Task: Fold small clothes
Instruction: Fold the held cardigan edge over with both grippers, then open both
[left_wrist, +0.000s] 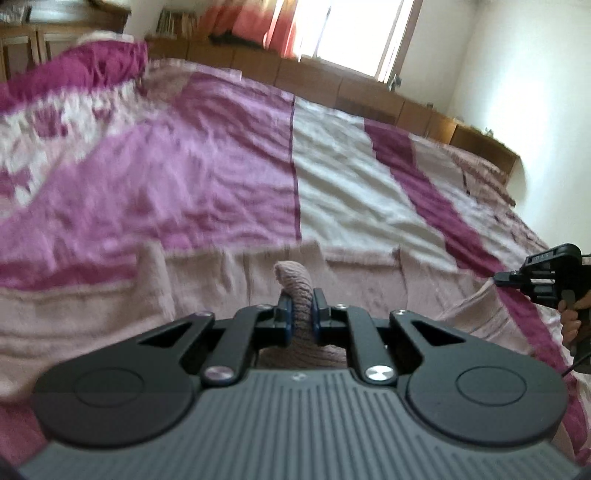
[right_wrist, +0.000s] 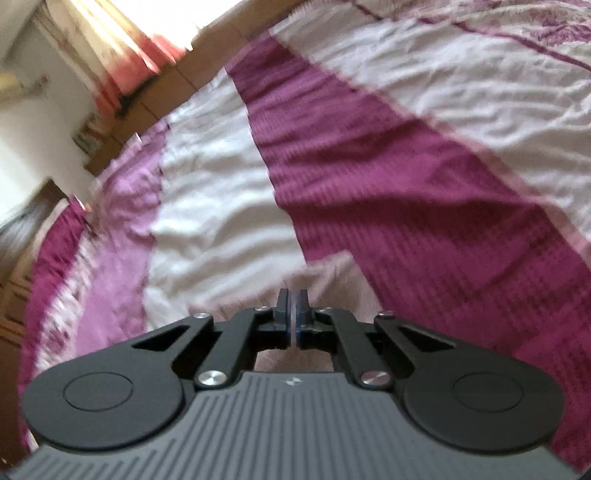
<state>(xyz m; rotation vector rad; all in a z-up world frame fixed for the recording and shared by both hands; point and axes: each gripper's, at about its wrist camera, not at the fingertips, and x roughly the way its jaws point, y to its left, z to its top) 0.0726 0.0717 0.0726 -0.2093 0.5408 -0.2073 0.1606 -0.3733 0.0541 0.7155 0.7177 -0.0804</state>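
The left tool (left_wrist: 302, 308) is clenched on a fold of the pink knitted garment (left_wrist: 295, 280), which stands up between its pads, above the bed cover (left_wrist: 221, 166). The right tool (right_wrist: 293, 310) is closed tight, with only a thin edge of pale cloth between its pads, over the same cover's purple stripe (right_wrist: 369, 166). A hand (left_wrist: 570, 317) holds the right tool at the cover's right side.

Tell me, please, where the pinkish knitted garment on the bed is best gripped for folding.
At an edge, low from the near side. The pinkish knitted garment lies flat, so only edges give a bite; the left gripper already pinches a raised fold there.
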